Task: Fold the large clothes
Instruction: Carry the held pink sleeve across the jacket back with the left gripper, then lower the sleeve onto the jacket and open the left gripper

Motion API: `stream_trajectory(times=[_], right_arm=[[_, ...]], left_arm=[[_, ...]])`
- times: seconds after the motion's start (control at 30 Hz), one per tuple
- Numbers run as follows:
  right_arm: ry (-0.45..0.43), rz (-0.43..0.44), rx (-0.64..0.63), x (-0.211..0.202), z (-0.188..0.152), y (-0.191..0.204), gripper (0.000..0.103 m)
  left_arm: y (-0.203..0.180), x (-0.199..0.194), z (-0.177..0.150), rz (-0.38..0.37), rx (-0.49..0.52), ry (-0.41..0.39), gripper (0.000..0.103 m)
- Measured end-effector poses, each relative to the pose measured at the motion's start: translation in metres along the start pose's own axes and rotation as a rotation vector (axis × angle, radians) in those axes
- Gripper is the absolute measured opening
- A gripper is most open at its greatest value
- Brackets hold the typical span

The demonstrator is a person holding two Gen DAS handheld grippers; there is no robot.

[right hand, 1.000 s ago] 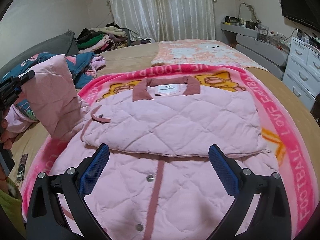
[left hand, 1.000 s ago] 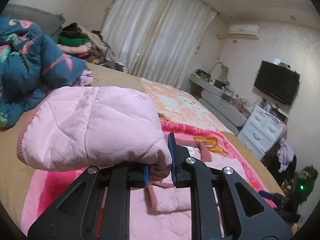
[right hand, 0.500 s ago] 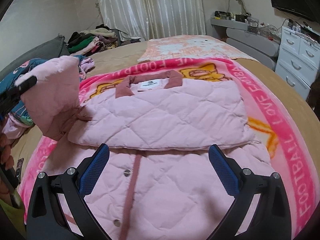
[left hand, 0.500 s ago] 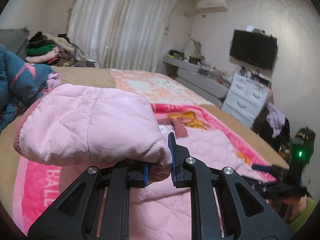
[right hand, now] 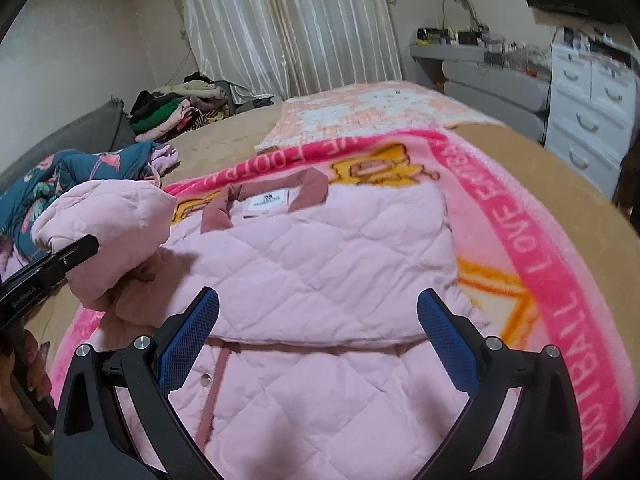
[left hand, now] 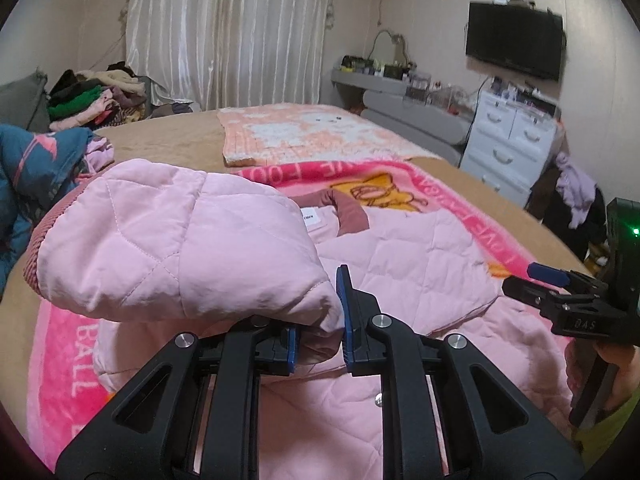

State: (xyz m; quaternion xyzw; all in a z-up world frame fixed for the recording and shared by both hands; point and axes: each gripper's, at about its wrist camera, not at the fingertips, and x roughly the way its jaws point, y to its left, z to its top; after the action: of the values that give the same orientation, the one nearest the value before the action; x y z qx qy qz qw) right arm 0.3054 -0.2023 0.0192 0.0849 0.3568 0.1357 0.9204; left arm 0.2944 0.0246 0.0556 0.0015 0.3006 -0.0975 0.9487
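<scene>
Pink quilted jacket (right hand: 320,280) with a dusty-rose collar lies spread on the pink cartoon fleece blanket (right hand: 532,240) on the bed. One sleeve already lies folded across its chest; the other quilted sleeve (left hand: 180,240) is pinched in the left gripper (left hand: 318,320) and lifted, not yet laid over. The right gripper (right hand: 318,344) hovers above the jacket, fingers wide and empty. Folding seems roughly midway: second sleeve and body folds remain. One jacket, two grippers.

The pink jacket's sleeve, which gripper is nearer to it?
Left. The left gripper is clamped on the sleeve; the right gripper hangs open over the jacket body, off to the sleeve's side.
</scene>
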Motion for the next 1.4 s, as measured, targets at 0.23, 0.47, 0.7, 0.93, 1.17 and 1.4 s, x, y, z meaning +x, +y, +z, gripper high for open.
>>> stream_trajectory(times=[0.23,0.47,0.7,0.93,1.17,1.4], right_arm=[[0.007,0.008,0.105,-0.002,0.000,-0.037,0.099],[-0.023,0.017,0.201,-0.018,0.003,-0.066,0.099],[-0.048,0.007,0.265,-0.029,0.005,-0.087,0.099],[-0.053,-0.001,0.315,-0.032,0.006,-0.101,0.099],[-0.037,0.014,0.296,-0.030,0.007,-0.096,0.099],[0.005,0.075,0.244,-0.020,0.008,-0.069,0.099]], left_arm=[[-0.044,0.032,-0.010,0.100,0.155,0.070,0.009],[-0.089,0.069,-0.040,0.181,0.353,0.181,0.012],[-0.104,0.080,-0.052,0.132,0.369,0.226,0.017],[-0.114,0.078,-0.062,0.113,0.386,0.238,0.025],[-0.109,0.062,-0.061,0.057,0.336,0.254,0.052],[-0.098,0.028,-0.046,-0.008,0.250,0.232,0.086]])
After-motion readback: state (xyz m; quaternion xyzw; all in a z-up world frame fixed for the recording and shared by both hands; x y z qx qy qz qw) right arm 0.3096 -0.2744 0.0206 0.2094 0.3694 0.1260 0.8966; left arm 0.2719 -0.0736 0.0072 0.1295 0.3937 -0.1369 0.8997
